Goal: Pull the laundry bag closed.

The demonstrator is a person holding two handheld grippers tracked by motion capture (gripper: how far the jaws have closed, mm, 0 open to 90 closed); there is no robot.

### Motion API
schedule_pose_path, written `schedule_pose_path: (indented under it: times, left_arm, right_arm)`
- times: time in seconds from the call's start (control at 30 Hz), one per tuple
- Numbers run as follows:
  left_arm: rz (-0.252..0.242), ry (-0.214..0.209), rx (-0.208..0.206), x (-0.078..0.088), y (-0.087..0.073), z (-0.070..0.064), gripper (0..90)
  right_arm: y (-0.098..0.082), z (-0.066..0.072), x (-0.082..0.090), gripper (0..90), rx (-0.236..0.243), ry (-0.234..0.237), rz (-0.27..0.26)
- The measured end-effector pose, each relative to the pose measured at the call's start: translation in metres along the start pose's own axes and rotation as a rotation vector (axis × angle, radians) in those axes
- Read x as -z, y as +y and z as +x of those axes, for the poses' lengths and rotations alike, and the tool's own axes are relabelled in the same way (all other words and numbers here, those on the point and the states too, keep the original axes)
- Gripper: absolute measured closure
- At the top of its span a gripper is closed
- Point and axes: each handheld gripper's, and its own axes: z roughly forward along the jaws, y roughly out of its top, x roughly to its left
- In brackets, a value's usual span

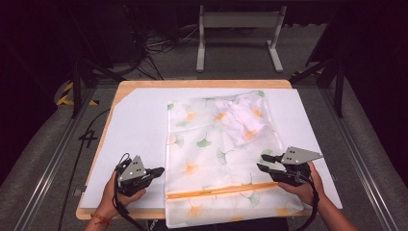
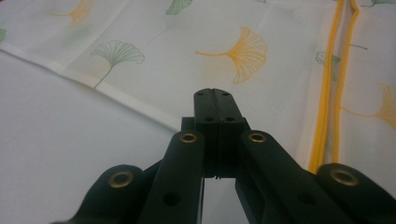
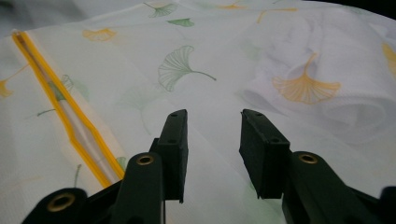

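Note:
A translucent zip bag (image 1: 207, 144) printed with ginkgo leaves lies flat on the white board (image 1: 134, 125), its orange zip strip (image 1: 216, 190) near the front edge. A crumpled white cloth (image 1: 243, 118) sits inside its far right corner. My left gripper (image 1: 161, 170) lies low at the bag's left edge, and in the left gripper view (image 2: 214, 93) its jaws are pressed together with nothing seen between them. At the bag's right side hovers my right gripper (image 1: 263, 162), pointing left. In the right gripper view (image 3: 212, 114) its jaws are apart over the bag, the cloth (image 3: 327, 93) lying ahead.
The board rests on a wooden table (image 1: 202, 83) and stays bare to the left of the bag. Beyond the table stand a metal frame (image 1: 238, 21) and loose cables (image 1: 154, 48) on the floor. Dark rails run along both sides.

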Motion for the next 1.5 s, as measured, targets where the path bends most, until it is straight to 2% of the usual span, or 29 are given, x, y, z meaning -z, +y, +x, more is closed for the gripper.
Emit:
schedule_pose_path:
  times: [0.07, 0.2, 0.37, 0.4, 0.47, 0.57, 0.7, 0.77, 0.87, 0.97, 1.17, 1.27, 1.37, 1.4, 1.47, 1.5]
  left_arm:
    - [0.008, -0.001, -0.011, -0.004, 0.004, 0.001, 90.0]
    - [0.011, -0.005, -0.023, -0.009, 0.008, 0.003, 90.0]
    - [0.017, -0.035, -0.033, -0.012, 0.009, 0.002, 90.0]
    - [0.014, -0.053, -0.035, -0.013, 0.011, 0.002, 90.0]
    - [0.023, -0.076, -0.057, -0.015, 0.014, -0.003, 90.0]
    - [0.027, -0.111, -0.064, -0.019, 0.013, -0.012, 90.0]
    - [0.044, -0.124, -0.063, -0.021, 0.008, -0.017, 90.0]
    - [0.056, -0.121, -0.053, -0.021, 0.004, -0.017, 90.0]
    - [0.052, -0.129, -0.055, -0.018, 0.000, -0.017, 90.0]
    - [0.070, -0.130, -0.056, -0.016, -0.003, -0.019, 90.0]
    - [0.120, -0.113, -0.060, -0.021, -0.008, -0.017, 90.0]
    - [0.139, -0.105, -0.049, -0.023, -0.011, -0.014, 90.0]
    - [0.135, -0.110, -0.034, -0.025, -0.012, -0.010, 90.0]
    - [0.140, -0.098, -0.035, -0.025, -0.012, -0.010, 90.0]
    - [0.143, -0.101, -0.040, -0.027, -0.011, -0.009, 90.0]
    - [0.143, -0.101, -0.040, -0.027, -0.011, -0.009, 90.0]
  right_arm:
    - [0.004, 0.005, -0.002, 62.5, 0.020, 0.010, -0.001]
    - [0.006, 0.010, -0.003, 64.9, 0.020, 0.024, -0.007]
    - [0.005, 0.013, -0.004, 69.7, 0.022, 0.044, -0.002]
    - [0.005, 0.013, -0.004, 69.7, 0.022, 0.044, -0.002]
    - [0.007, 0.016, -0.005, 72.1, 0.026, 0.056, -0.001]
    - [0.011, 0.026, -0.010, 75.1, 0.049, 0.087, 0.004]
    - [0.016, 0.034, -0.015, 78.7, 0.061, 0.122, 0.006]
    - [0.020, 0.043, -0.023, 80.1, 0.063, 0.162, 0.013]
    - [0.025, 0.058, -0.036, 81.0, 0.096, 0.202, 0.042]
    - [0.031, 0.073, -0.051, 83.2, 0.132, 0.252, 0.059]
    - [0.051, 0.106, -0.079, 86.4, 0.215, 0.337, 0.065]
    - [0.061, 0.122, -0.094, 86.8, 0.242, 0.382, 0.060]
    - [0.072, 0.136, -0.109, 86.8, 0.275, 0.411, 0.058]
    - [0.075, 0.141, -0.113, 86.6, 0.292, 0.416, 0.062]
    - [0.082, 0.150, -0.124, 84.7, 0.300, 0.438, 0.062]
    - [0.082, 0.150, -0.124, 84.7, 0.300, 0.438, 0.062]
